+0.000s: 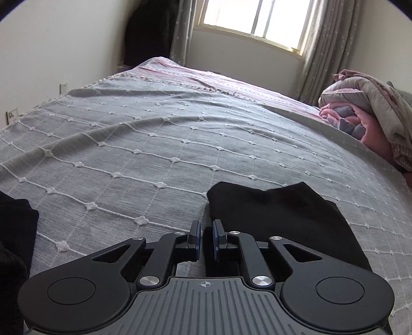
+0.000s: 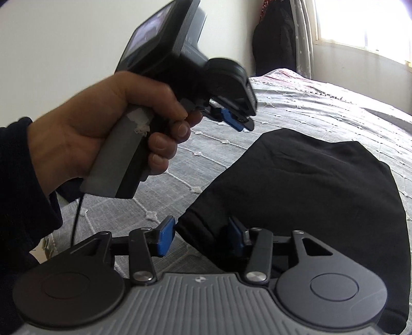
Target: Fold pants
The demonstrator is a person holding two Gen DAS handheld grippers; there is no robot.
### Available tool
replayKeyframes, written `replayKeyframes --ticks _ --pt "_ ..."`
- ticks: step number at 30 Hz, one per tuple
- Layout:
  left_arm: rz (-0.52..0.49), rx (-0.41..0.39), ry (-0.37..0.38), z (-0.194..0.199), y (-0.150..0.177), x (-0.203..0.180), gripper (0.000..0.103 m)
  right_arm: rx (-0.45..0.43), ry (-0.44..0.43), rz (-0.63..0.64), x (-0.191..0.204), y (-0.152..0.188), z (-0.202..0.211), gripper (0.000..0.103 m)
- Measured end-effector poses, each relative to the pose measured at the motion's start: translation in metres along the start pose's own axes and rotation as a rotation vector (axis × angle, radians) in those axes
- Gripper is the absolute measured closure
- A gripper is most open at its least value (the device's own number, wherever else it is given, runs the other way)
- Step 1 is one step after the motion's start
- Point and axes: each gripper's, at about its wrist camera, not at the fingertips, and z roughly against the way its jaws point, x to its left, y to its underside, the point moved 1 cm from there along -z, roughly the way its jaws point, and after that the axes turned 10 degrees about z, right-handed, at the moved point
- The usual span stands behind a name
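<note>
A pair of black pants (image 2: 309, 193) lies on a bed, on a grey bedspread (image 1: 154, 144) stitched with a white diamond pattern. The pants are already gathered into a compact, roughly rectangular bundle with rounded far corners, so the folding looks well along, perhaps at its last fold or a final tidy.

The right gripper (image 2: 203, 238) sits low at the near edge of the bundle. Its blue-padded fingers (image 2: 164, 239) are spread apart, and a corner of black cloth lies between them, not yet pinched.

The left gripper (image 1: 206, 235) is held above the bed just to the left of the pants, by the person's left hand (image 2: 108, 128). Its jaws are nearly pressed together with only a thin gap, and nothing is between them.

In judgement, the next move calls for the right gripper to close on the near edge, and for the left to open and take the neighbouring corner, so that both lift evenly.

Further out, a heap of pink and grey bedding (image 1: 370, 116) rests at the right side of the bed, beneath a bright window (image 1: 257, 20) with grey curtains (image 1: 327, 49).
</note>
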Motion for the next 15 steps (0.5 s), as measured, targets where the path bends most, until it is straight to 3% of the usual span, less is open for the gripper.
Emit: replayKeyframes --ticks 5,10,13,15 --pt "-0.027 -0.023 0.048 0.022 0.009 -0.022 0.092 0.019 -0.057 -0.012 0.000 -0.001 0.008 0.003" --pt "-0.024 0.027 0.050 0.026 0.032 -0.034 0.092 0.076 -0.169 0.096 -0.009 0.002 0.034 0.000" --pt "-0.053 0.053 0.030 0.026 0.044 -0.041 0.092 0.098 -0.137 0.104 -0.034 0.008 0.047 0.000" --pt "-0.073 0.086 -0.007 0.020 0.050 -0.043 0.092 0.080 -0.069 0.015 -0.066 0.010 0.054 0.000"
